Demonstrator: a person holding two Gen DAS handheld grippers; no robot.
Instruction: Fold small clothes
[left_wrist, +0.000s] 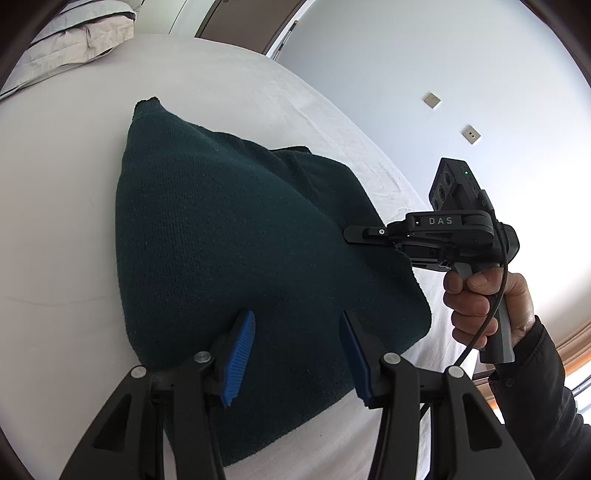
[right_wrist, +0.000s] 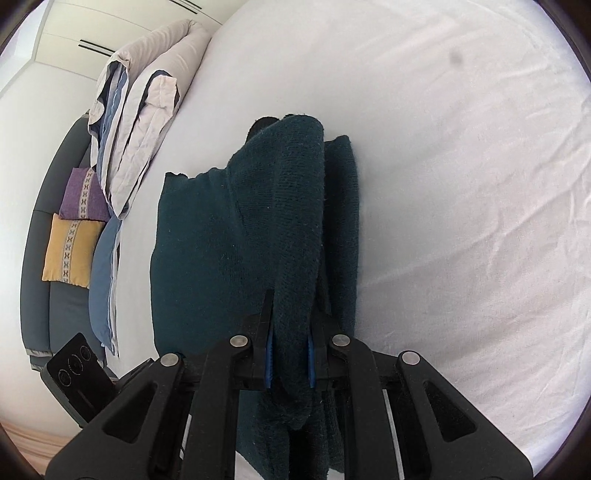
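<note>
A dark green knitted garment (left_wrist: 229, 236) lies partly folded on the white bed sheet (left_wrist: 55, 240). My left gripper (left_wrist: 297, 354) hovers over its near edge with its blue-padded jaws open and nothing between them. My right gripper (right_wrist: 290, 332) is shut on a thick fold of the garment (right_wrist: 291, 229), lifting it along the garment's right side. In the left wrist view the right gripper (left_wrist: 351, 234) comes in from the right, held by a hand, with its tip at the garment's edge.
A folded grey and blue duvet (right_wrist: 140, 122) lies at the bed's far end. A dark sofa (right_wrist: 40, 236) with a purple cushion (right_wrist: 81, 195) and a yellow cushion (right_wrist: 70, 251) stands beside the bed. The sheet (right_wrist: 461, 184) spreads wide to the right.
</note>
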